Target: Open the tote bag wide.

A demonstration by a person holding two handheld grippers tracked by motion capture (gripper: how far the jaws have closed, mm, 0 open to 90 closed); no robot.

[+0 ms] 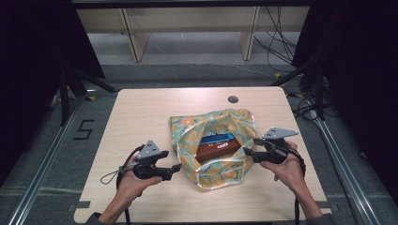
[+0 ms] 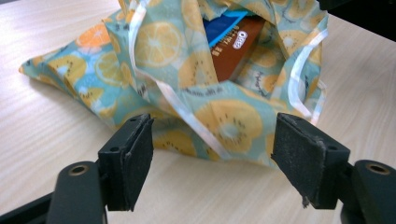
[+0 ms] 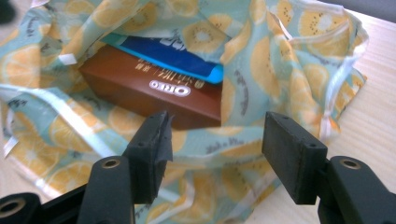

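Note:
A fruit-print cloth bag (image 1: 216,166) lies open in the middle of the table (image 1: 141,117), with a brown box (image 1: 217,150) and a blue packet (image 1: 216,138) inside it. My left gripper (image 1: 174,169) rests open just left of the bag, nothing between its jaws; its own view faces the bag's (image 2: 224,116) near rim and the brown box (image 2: 236,51). My right gripper (image 1: 247,153) is open at the bag's right edge. In its view the jaws straddle the bag's rim (image 3: 219,149), with the brown box (image 3: 149,91) and blue packet (image 3: 177,58) just beyond.
A round cable hole (image 1: 233,99) sits near the table's far edge. Wooden shelf legs (image 1: 133,37) and loose cables (image 1: 277,42) lie on the floor beyond the table. Metal rails (image 1: 342,164) run along both sides.

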